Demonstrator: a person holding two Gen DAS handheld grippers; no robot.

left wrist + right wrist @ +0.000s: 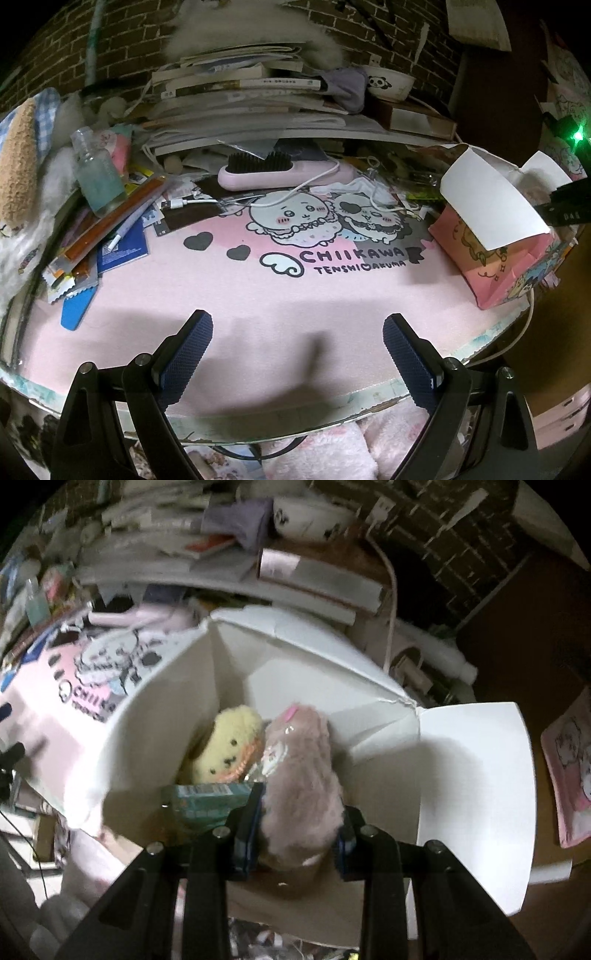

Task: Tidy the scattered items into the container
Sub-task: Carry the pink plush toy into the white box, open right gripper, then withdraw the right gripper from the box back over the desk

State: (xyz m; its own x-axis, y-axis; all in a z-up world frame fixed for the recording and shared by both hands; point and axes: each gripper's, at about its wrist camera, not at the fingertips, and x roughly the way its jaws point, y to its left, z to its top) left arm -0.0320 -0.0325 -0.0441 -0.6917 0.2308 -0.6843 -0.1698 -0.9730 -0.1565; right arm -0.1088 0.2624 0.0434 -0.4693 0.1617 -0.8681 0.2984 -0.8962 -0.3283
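While the right gripper (299, 819) pinches a pinkish plush toy (301, 771) between its blue pads, the toy hangs directly over the open mouth of the white-lined box (155, 716), with its long axis running forward along the fingers and down into the cavity. Its far end, tipped with a small pink tag, already reaches in beside a yellow plush toy (221, 746) that lies at the bottom, and a teal packet (207, 797) sits just left of the left pad, near the box's front edge. Since the toy appears to be inside the rim on all sides, the coming move looks like a plain release or a short dip lower, with no sideways shift needed; the turned-out flap (476, 794) on the right stands well clear of it. The left gripper (297, 350) hovers with its jaws spread wide and nothing between them, over bare pink mat (258, 295). From its view the box (491, 258) stands far to the right at the desk's edge, so the right hand is plainly the nearer one. More clutter, a spray bottle (96, 177) and sachets (110, 229) among it, remains at the mat's left edge, closer to the left hand.
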